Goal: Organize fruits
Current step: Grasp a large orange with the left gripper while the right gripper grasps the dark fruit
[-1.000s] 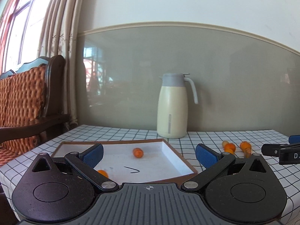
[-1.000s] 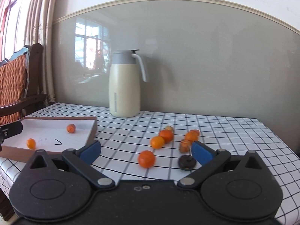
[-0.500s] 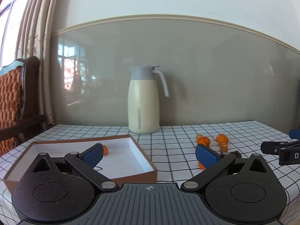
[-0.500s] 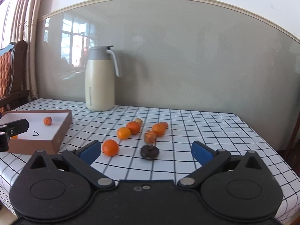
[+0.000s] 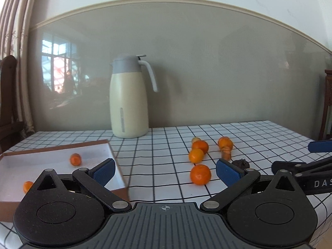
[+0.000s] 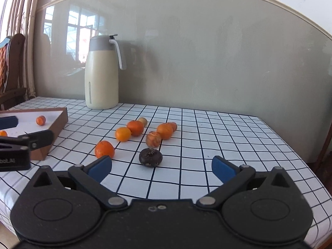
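Both grippers, left [image 5: 166, 169] and right [image 6: 160, 166], gape empty; only the right view shows the dark fruit [image 6: 150, 157] whole.

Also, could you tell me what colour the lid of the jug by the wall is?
Grey, above a cream body; the jug shows best in the right wrist view.

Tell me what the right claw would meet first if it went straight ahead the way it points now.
Probably the dark fruit: it lies on the checked tablecloth just ahead of the open right claw, slightly left of centre. Depth is uncertain, so the claw could pass above it.
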A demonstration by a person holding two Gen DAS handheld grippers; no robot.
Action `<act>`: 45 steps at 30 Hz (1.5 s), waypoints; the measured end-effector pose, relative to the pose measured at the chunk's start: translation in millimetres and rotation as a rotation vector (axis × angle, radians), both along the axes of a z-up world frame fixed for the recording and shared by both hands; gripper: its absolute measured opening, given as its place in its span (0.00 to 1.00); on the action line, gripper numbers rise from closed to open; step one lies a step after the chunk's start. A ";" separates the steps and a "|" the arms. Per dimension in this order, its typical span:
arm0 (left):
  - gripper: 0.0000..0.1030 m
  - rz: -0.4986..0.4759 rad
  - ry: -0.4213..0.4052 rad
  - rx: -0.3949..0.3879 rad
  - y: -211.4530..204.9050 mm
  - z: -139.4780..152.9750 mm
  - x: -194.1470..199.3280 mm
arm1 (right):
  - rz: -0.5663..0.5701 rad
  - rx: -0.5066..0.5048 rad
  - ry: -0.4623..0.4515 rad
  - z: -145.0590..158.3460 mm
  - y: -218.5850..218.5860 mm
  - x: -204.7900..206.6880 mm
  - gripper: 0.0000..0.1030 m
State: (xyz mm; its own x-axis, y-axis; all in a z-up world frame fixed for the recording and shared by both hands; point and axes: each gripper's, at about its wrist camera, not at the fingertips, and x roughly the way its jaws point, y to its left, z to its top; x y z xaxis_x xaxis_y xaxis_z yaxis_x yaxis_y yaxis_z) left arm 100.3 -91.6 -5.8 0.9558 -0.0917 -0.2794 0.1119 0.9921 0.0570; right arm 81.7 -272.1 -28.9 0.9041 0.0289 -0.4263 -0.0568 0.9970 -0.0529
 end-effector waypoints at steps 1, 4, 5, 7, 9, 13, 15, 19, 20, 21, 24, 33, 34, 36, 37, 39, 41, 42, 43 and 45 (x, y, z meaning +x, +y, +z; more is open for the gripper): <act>0.98 -0.004 0.004 0.006 -3.8 -2.3 4.1 | 0.001 -0.004 0.011 -2.9 0.1 3.6 0.94; 0.73 -0.024 0.036 0.011 -11.9 -7.4 19.1 | 0.012 -0.007 0.044 -11.0 -0.2 15.0 0.88; 0.73 -0.029 0.047 0.016 -14.5 -9.6 24.5 | 0.017 -0.008 0.052 -13.5 -0.7 18.8 0.85; 0.73 -0.037 0.060 0.021 -17.7 -13.5 33.4 | 0.023 -0.012 0.063 -17.9 -0.5 24.8 0.83; 0.73 -0.045 0.080 0.023 -21.6 -18.2 40.1 | 0.029 -0.008 0.078 -21.2 -0.1 32.0 0.80; 0.73 -0.069 0.125 0.025 -31.3 -30.6 55.2 | 0.036 -0.025 0.107 -28.2 3.6 56.1 0.68; 0.73 -0.075 0.135 0.026 -35.2 -35.8 60.9 | 0.041 -0.019 0.128 -31.8 3.8 67.8 0.64; 0.61 -0.089 0.179 0.016 -40.5 -37.8 72.9 | 0.054 -0.007 0.190 -38.9 4.7 84.7 0.57; 0.61 -0.090 0.200 0.022 -42.7 -38.3 76.3 | 0.058 -0.006 0.200 -39.2 5.1 86.3 0.53; 0.61 -0.100 0.211 0.016 -43.4 -38.1 78.4 | 0.062 -0.003 0.207 -39.2 5.2 87.9 0.52; 0.61 -0.107 0.209 0.012 -45.4 -34.6 87.7 | 0.059 0.001 0.222 -39.2 4.2 94.5 0.51; 0.60 -0.140 0.262 -0.024 -46.7 -39.1 112.5 | 0.047 0.025 0.247 -42.0 -3.6 115.3 0.40; 0.60 -0.145 0.268 -0.032 -46.4 -39.7 113.2 | 0.046 0.029 0.246 -42.3 -4.9 116.4 0.40; 0.57 -0.152 0.281 -0.029 -47.9 -41.1 114.6 | 0.047 0.027 0.242 -41.9 -5.1 116.7 0.40; 0.53 -0.157 0.293 -0.028 -48.8 -42.3 115.8 | 0.048 0.022 0.239 -42.2 -4.3 116.5 0.38; 0.47 -0.164 0.308 -0.021 -51.0 -43.7 117.6 | 0.056 0.015 0.237 -42.0 -2.0 116.3 0.36; 0.37 -0.165 0.312 -0.014 -52.9 -44.1 117.4 | 0.058 0.015 0.237 -41.4 -0.7 116.7 0.33; 0.37 -0.167 0.313 -0.010 -53.1 -44.2 117.3 | 0.059 0.013 0.236 -41.4 -0.5 116.7 0.33; 0.37 -0.167 0.311 -0.008 -53.4 -44.0 116.5 | 0.059 0.013 0.236 -41.5 -0.6 116.8 0.33; 0.37 -0.168 0.306 -0.014 -52.2 -43.9 115.4 | 0.059 0.009 0.235 -41.4 -1.3 117.1 0.33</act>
